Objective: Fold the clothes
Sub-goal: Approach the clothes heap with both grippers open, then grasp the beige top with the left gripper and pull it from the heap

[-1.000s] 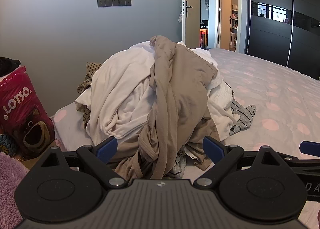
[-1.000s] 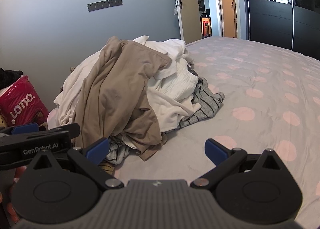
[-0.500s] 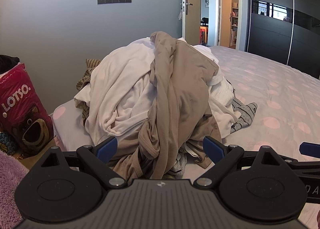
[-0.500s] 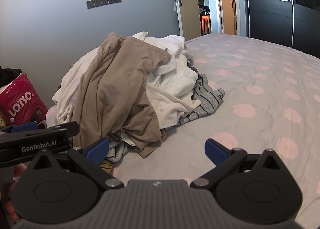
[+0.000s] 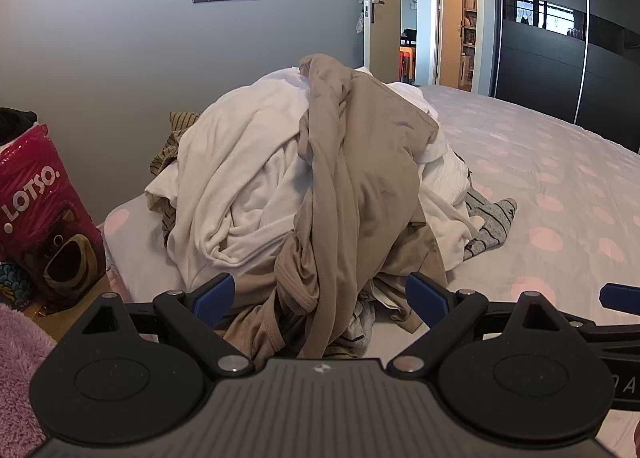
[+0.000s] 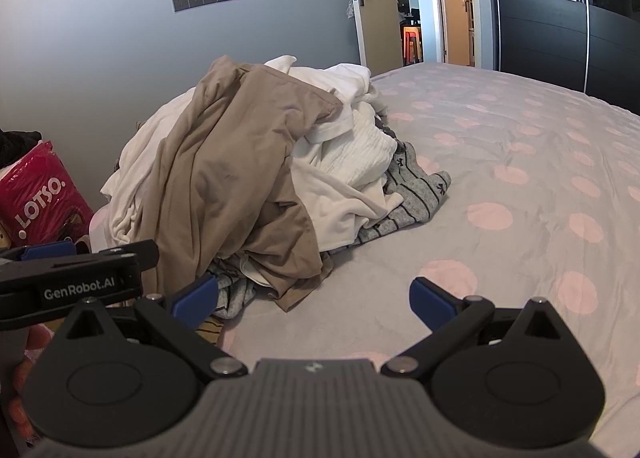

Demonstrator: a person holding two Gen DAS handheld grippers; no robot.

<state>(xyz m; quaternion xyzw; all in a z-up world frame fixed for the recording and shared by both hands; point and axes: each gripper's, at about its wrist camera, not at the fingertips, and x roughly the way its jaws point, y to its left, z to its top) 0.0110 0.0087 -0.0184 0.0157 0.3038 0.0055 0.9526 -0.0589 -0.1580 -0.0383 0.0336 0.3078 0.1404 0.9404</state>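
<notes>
Left wrist view: the left gripper [image 5: 320, 294] is held level at the near edge of the bed [image 5: 560, 186], its two blue-tipped fingers [image 5: 212, 292] spread wide and grasping nothing. Directly ahead sits the clothes pile [image 5: 312, 186], heaped on the grey bedspread with pink dots, near the bed's left corner. A tan garment [image 5: 360, 186] is draped over the top and down the front of the pile; its lower folds lie between the spread fingers but are not pinched. White garments [image 5: 240, 178] fill the left and middle of the heap, and a grey striped garment [image 5: 490, 220] lies flat on the bedspread at the right foot of the pile. A red LOTSO bag [image 5: 44, 218] stands on the floor left of the bed. Right wrist view: the right gripper [image 6: 314, 294] is likewise released (fingers wide apart, empty) and hovers over bare bedspread [image 6: 520, 178], with the pile [image 6: 260, 162] ahead and to its left. The left gripper's black body, marked GenRobot.AI, shows at the left edge of this view, just beside the tan garment [image 6: 232, 178].
</notes>
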